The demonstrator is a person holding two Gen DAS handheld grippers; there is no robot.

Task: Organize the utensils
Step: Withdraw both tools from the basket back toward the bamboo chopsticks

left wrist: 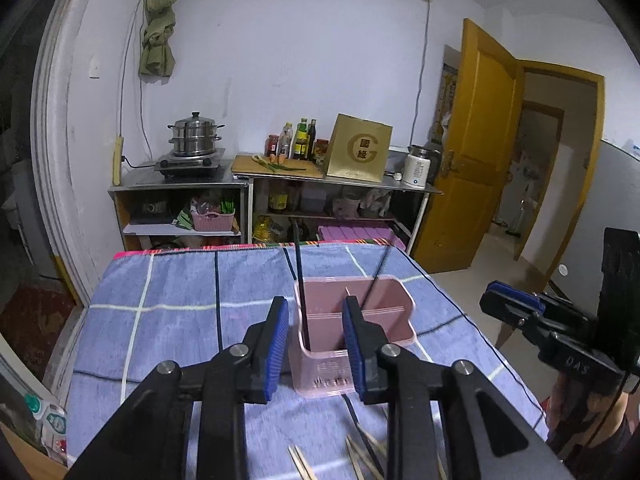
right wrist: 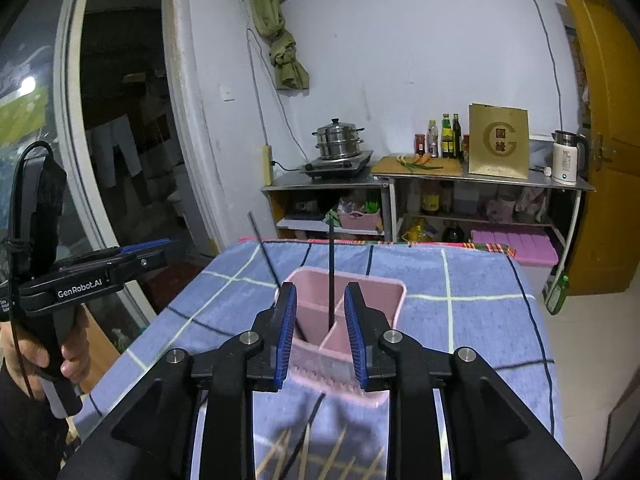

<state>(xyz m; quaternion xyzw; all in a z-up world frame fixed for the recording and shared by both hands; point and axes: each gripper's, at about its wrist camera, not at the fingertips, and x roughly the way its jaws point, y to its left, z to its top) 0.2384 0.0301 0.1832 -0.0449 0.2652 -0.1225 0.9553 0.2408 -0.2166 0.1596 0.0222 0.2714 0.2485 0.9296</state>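
A pink utensil holder (left wrist: 352, 320) with an inner divider stands on the blue checked cloth; it also shows in the right wrist view (right wrist: 344, 312). Two black chopsticks (left wrist: 301, 280) stand in it, one leaning in each compartment. My left gripper (left wrist: 316, 340) is open and empty, just short of the holder. My right gripper (right wrist: 320, 332) is open and empty above the holder's near side, a black chopstick (right wrist: 331, 276) standing between its fingers. Several wooden chopsticks (left wrist: 360, 456) and a black one lie on the cloth in front of the holder.
The table (left wrist: 168, 320) is covered by the cloth, its far edge striped. Behind it stand steel shelves with a steamer pot (left wrist: 195, 136), bottles, a cutting board, a gold box (left wrist: 360, 148) and a kettle. A yellow door (left wrist: 472, 140) is open at the right.
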